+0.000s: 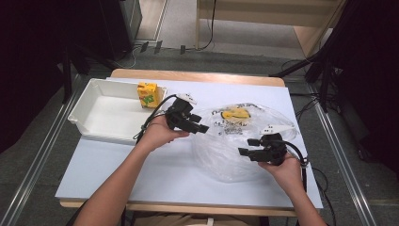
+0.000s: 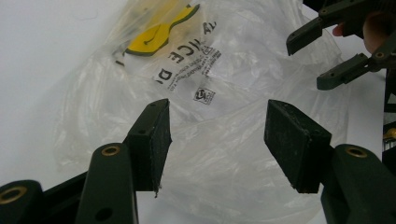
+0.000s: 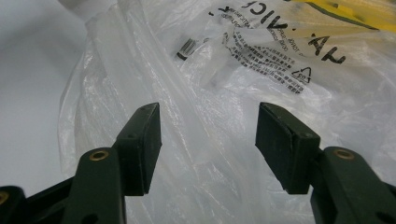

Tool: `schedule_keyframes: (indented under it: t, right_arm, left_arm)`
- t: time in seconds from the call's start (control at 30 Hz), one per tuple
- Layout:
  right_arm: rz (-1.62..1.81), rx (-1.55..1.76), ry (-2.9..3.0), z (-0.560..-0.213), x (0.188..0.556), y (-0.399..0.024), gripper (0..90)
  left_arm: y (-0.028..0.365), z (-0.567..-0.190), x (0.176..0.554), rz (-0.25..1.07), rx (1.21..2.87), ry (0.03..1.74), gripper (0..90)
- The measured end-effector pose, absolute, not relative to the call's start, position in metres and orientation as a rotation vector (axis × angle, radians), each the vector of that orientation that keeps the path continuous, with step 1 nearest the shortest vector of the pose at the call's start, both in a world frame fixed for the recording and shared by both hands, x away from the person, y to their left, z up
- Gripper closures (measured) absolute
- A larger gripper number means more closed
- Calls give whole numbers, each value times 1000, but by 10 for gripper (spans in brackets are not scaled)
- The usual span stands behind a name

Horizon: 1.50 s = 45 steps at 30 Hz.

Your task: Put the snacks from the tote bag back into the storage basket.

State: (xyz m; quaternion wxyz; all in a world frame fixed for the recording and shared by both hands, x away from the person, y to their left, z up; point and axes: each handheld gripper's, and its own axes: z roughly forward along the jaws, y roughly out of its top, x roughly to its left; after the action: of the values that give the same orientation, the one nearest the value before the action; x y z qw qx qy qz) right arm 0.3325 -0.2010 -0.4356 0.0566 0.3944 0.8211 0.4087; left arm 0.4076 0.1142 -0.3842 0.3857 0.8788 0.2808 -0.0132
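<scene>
Left tool (image 1: 196, 123) and right tool (image 1: 248, 147), both spread wide and holding nothing, hover at opposite sides of the crumpled clear bag (image 1: 235, 141) lying mid-desk (image 1: 94, 174). A white bin (image 1: 101, 113) with a yellow carton (image 1: 147, 94) stands just left; bare desk lies toward the near edge.
</scene>
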Motion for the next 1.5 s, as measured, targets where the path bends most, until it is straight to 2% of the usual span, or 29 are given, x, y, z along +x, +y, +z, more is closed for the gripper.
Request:
schedule_keyframes:
  t: [0.57, 0.87, 1.5]
  right_arm:
    - [1248, 1199, 2482, -435, 332, -204, 416]
    - [1254, 1192, 2482, -435, 332, -204, 415]
    - [1254, 1192, 2488, -435, 332, -203, 415]
  left_arm:
    - [93, -399, 386, -67, 2283, 634, 415]
    - [96, -409, 375, -48, 2309, 611, 415]
    - [100, -406, 374, -49, 2285, 619, 410]
